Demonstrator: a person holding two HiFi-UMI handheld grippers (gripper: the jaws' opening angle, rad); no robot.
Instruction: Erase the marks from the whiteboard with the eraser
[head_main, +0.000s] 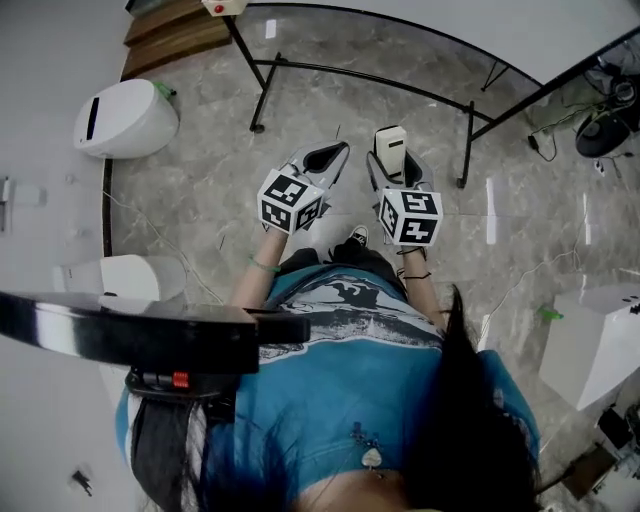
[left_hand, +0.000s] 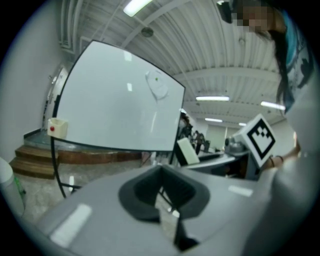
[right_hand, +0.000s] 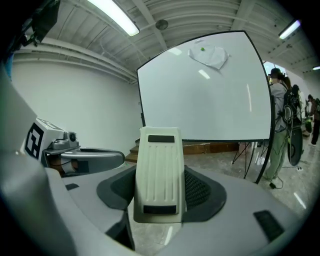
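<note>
Your right tool (right_hand: 160, 197) pinches the cream eraser (right_hand: 158, 165) between its jaws, with the eraser's ribbed face toward the camera. Your left tool (left_hand: 161, 189) has its jaws pressed together and nothing between them. In the head view both tools sit side by side at frame centre, above the marble floor (head_main: 200, 190). The whiteboard (right_hand: 200, 95) stands ahead on a black frame, filling the upper centre of the right gripper view, apart from the eraser. A faint smudged mark (right_hand: 211, 56) lies near its top edge.
</note>
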